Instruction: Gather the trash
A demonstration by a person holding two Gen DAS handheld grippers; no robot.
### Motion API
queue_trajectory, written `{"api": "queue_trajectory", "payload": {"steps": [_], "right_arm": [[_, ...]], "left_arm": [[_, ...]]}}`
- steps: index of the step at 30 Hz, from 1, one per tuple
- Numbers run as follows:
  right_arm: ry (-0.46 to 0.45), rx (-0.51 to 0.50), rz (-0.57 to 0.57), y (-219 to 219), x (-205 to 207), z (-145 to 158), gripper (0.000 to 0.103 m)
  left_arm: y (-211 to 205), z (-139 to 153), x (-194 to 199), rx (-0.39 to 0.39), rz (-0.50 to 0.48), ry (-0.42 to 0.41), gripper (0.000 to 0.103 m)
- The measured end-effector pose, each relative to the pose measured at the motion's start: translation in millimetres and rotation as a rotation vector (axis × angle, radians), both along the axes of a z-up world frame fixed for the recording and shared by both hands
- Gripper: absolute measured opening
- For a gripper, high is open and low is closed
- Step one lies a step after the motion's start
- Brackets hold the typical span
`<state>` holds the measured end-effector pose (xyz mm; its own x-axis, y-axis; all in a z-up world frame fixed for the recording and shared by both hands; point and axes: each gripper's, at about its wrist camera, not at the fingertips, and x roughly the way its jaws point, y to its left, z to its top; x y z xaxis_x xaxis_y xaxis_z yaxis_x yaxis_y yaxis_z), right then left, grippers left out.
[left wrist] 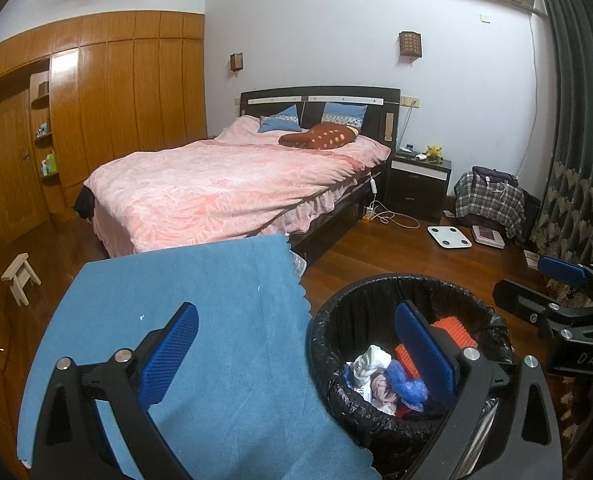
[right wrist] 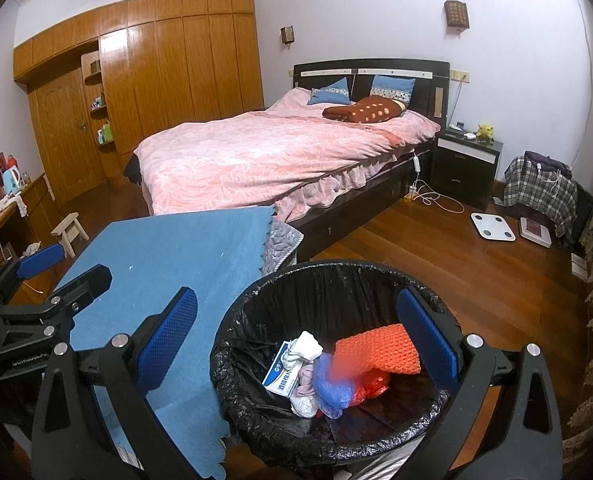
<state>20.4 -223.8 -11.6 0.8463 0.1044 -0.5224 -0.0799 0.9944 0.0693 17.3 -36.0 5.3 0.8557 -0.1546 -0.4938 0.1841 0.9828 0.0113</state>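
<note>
A round trash bin with a black liner stands on the wood floor, beside a table under a blue cloth. Inside the bin lie an orange ridged sponge, white crumpled tissue, a blue-and-white box, blue plastic and red plastic. A blurred orange patch hangs over the heap. My right gripper is open above the bin with nothing in it. My left gripper is open too, straddling the cloth edge and the bin. Each gripper shows in the other's view, at the frame edge.
A bed with a pink cover stands behind the table. A small wooden stool is at the left. A nightstand, a white scale, a chair draped in plaid cloth and a dark curtain lie to the right.
</note>
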Motion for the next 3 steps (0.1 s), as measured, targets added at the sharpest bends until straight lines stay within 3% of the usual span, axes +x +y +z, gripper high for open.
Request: {"api": "queue_trajectory", "payload": {"steps": [3], "right_arm": [[0.001, 0.0, 0.0, -0.2, 0.8, 0.3, 0.098]], "left_arm": [[0.1, 0.4, 0.1, 0.0, -0.001, 0.0, 0.097]]}}
